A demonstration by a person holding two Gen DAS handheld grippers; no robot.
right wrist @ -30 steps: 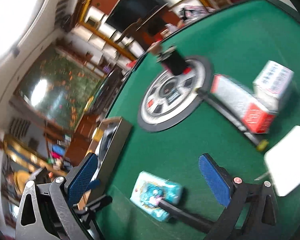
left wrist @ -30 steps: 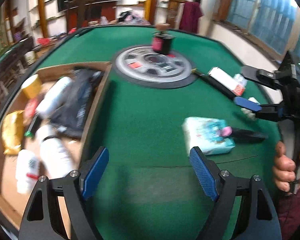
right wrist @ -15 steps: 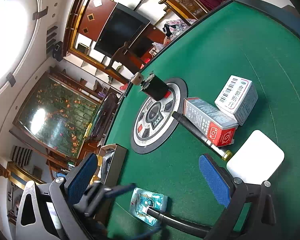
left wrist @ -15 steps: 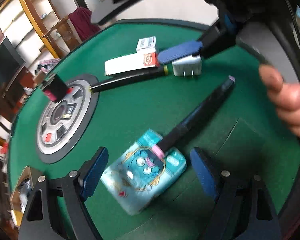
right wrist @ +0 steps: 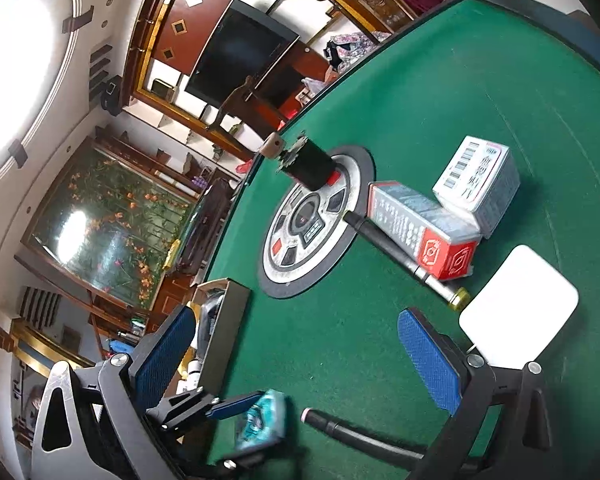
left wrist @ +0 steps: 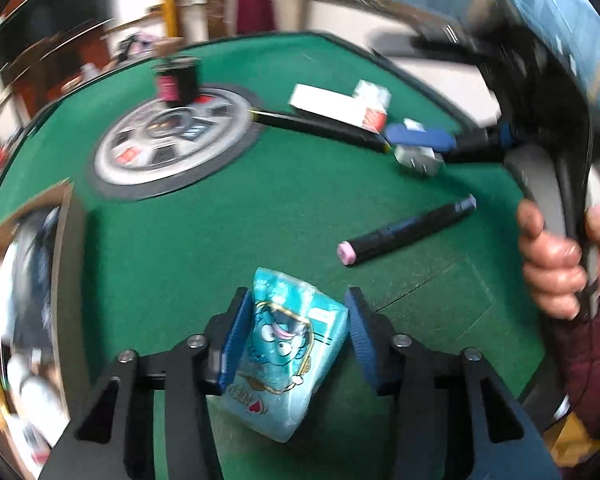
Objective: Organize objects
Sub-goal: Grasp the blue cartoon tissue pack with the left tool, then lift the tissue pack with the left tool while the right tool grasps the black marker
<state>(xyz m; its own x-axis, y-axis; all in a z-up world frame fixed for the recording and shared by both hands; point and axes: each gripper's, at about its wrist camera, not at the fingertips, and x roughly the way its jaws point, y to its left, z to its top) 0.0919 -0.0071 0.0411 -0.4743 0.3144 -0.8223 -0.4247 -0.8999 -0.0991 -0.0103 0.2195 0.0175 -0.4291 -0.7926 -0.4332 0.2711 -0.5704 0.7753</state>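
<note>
Tissue pack in our left grip, most of the table unsorted

Sorting looks barely begun, in our judgement. We work over a green felt table point(left wrist: 260, 216), with an open cardboard box point(left wrist: 66, 240) at its left edge that already holds bottles and packets, blurred here. That box looks like the likely destination.

Our left gripper point(left wrist: 296, 328) is clenched on the teal tissue pack point(left wrist: 288, 344), both blue pads pressed to its sides, the pack tilted and just above the felt near the box. Our right gripper point(right wrist: 296, 356) hangs with its jaws spread wide, holding nothing.

Left to sort, as we judge it: the long white and red carton point(right wrist: 420, 232), the small white box with a barcode point(right wrist: 478, 184) touching it, a white square charger point(right wrist: 518, 308), a black pen with a gold end point(right wrist: 404, 256) along the carton, and a black marker with a pink cap point(left wrist: 404, 232) lying apart. A dark cup point(right wrist: 308, 164) stands on the round centre panel point(right wrist: 308, 224).

Nothing stands between pack and box except the box's near wall.
</note>
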